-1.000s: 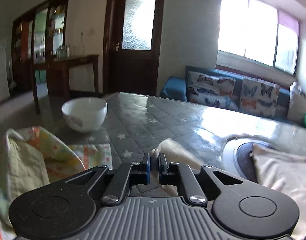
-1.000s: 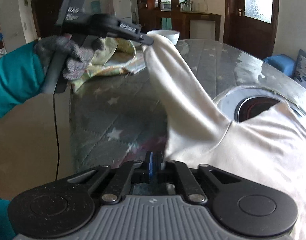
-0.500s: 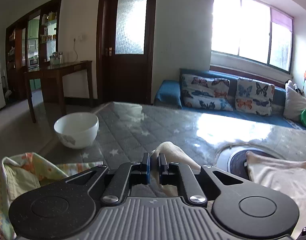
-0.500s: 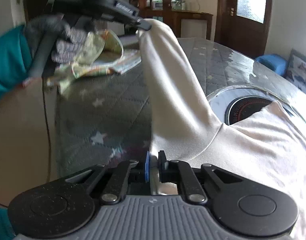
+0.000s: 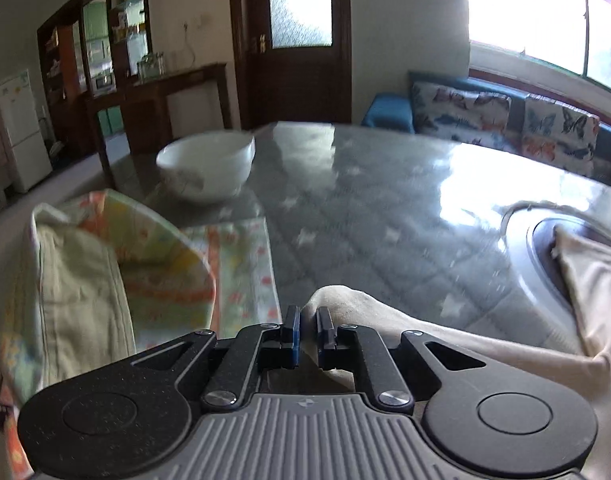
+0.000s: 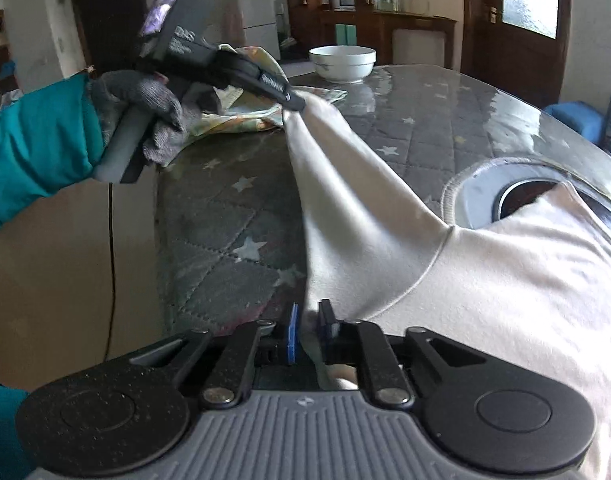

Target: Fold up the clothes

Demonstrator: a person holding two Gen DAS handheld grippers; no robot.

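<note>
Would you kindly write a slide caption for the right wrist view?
Left claw lifts a cream sleeve over the table while the right claw pinches the garment's edge.

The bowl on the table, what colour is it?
The bowl is white, with a faint greyish mark low on its side; the right wrist view shows it best.

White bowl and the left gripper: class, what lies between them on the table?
In the right wrist view, a floral cloth lies between the white bowl and the left gripper, which pinches the cream garment.
</note>
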